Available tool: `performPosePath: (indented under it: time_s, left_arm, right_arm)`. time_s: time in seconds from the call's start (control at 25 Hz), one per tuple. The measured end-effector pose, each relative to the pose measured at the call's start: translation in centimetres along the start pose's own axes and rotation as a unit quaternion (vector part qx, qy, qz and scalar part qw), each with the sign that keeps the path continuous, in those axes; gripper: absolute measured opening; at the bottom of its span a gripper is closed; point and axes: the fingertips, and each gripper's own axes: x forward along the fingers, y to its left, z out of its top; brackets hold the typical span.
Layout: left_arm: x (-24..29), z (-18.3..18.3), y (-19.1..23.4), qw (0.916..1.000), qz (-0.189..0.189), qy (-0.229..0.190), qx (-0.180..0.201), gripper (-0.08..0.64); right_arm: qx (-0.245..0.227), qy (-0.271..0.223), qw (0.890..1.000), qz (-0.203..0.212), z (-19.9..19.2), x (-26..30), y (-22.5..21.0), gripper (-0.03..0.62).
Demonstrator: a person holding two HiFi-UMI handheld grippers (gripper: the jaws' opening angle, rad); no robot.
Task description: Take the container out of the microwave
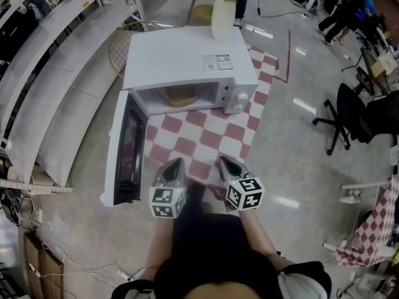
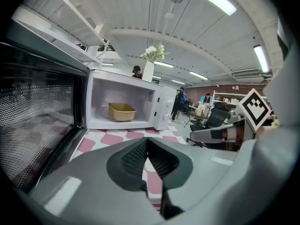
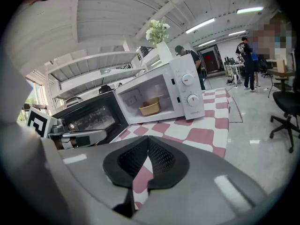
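A white microwave (image 1: pixel 187 61) stands on a red-and-white checked cloth (image 1: pixel 206 136) with its door (image 1: pixel 128 148) swung wide open to the left. Inside sits a shallow tan container (image 1: pixel 182 96), also in the left gripper view (image 2: pixel 121 111) and the right gripper view (image 3: pixel 150 108). My left gripper (image 1: pixel 174 166) and right gripper (image 1: pixel 228 166) hover side by side over the near edge of the cloth, well short of the oven. Both are shut with nothing between their pads, pointing towards the opening.
A white vase with flowers (image 1: pixel 223 11) stands behind the microwave. White shelving (image 1: pixel 56 73) runs along the left. A black office chair (image 1: pixel 349 114) stands on the right, and people stand at the far back (image 1: pixel 343 5). A round wire stool (image 1: pixel 121 45) sits left of the oven.
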Motion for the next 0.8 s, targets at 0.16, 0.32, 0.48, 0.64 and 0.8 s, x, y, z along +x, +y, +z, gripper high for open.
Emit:
performPosePath:
  time_s: [0.16,0.32,0.48,0.64,0.8]
  left_arm:
    - [0.7,0.7,0.4,1.0,0.003,0.0,-0.001,0.009]
    - [1.4,1.1,0.7,1.0,0.008,-0.002,-0.004,0.009]
    - [2.3,1.5,1.2,0.9999,0.01,-0.002,-0.007,0.009]
    - [3.3,2.0,1.9,0.9999,0.012,-0.003,-0.01,0.009]
    - [4.4,2.6,2.9,0.9998,0.014,-0.001,-0.012,0.009]
  right_arm:
    - [0.001,0.003,1.0,-0.001,0.5,0.3,-0.3,0.0]
    - [0.0,0.007,1.0,0.0,0.9,0.8,-0.7,0.0]
    - [0.001,0.011,1.0,0.001,1.1,1.4,-1.1,0.0]
    - [0.006,0.013,1.0,-0.003,1.5,2.0,-1.5,0.0]
    - [0.011,0.012,1.0,-0.006,2.2,2.6,-1.9,0.0]
